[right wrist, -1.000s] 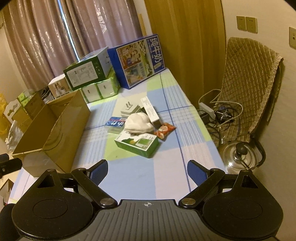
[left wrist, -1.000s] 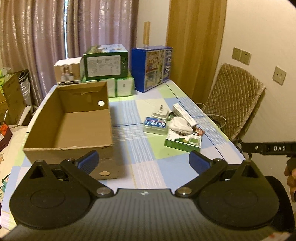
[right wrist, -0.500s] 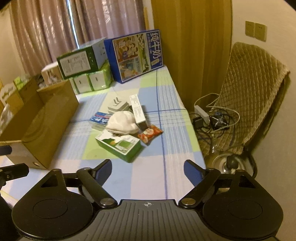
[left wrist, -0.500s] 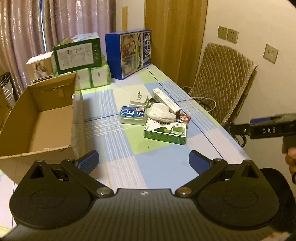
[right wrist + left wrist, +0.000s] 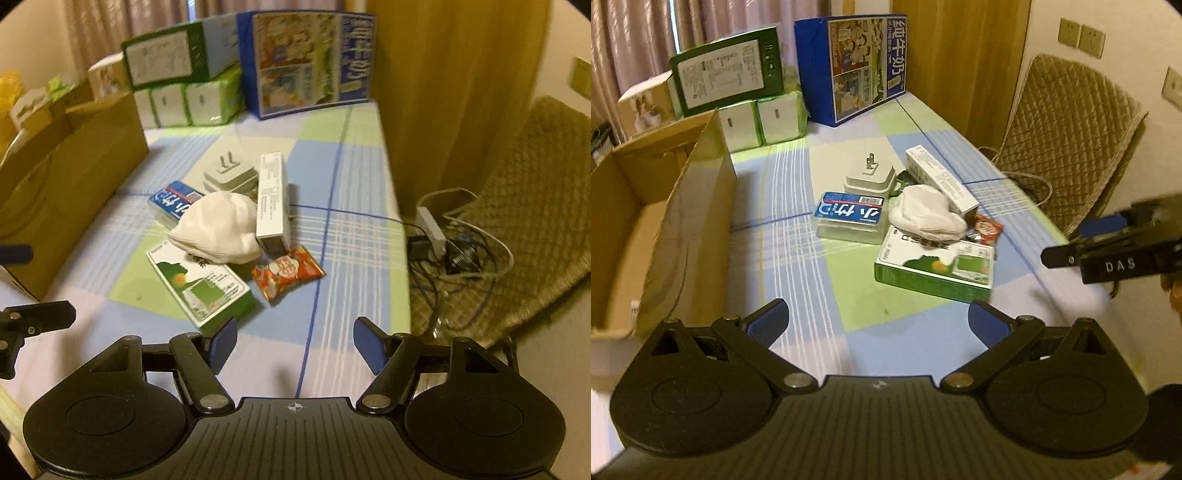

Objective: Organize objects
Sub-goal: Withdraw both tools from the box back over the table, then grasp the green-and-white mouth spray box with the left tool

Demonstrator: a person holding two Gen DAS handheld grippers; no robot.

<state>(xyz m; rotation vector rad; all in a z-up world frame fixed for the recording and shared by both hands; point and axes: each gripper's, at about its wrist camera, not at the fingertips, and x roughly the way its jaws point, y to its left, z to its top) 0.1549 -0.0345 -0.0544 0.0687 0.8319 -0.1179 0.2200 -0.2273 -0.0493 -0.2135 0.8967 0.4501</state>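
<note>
White cloth point(image 5: 218, 230) covers part of the green box point(image 5: 201, 286) and the blue-label box point(image 5: 173, 199) — their print too blurred to read. Cardboard box point(image 5: 639, 229) cut off at the left edge. Right tongs point(image 5: 1108, 254) smeared, running out of frame — spread not readable in that view.

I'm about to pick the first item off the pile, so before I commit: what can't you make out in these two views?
- Cardboard box: most of its floor is hidden by its near wall in the left wrist view; the right wrist view shows only its outside.
- Green box: the white cloth covers its far end in both views.
- Long white box: print too small to read.
- Red snack packet: mostly hidden behind the cloth and green box in the left view.
</note>
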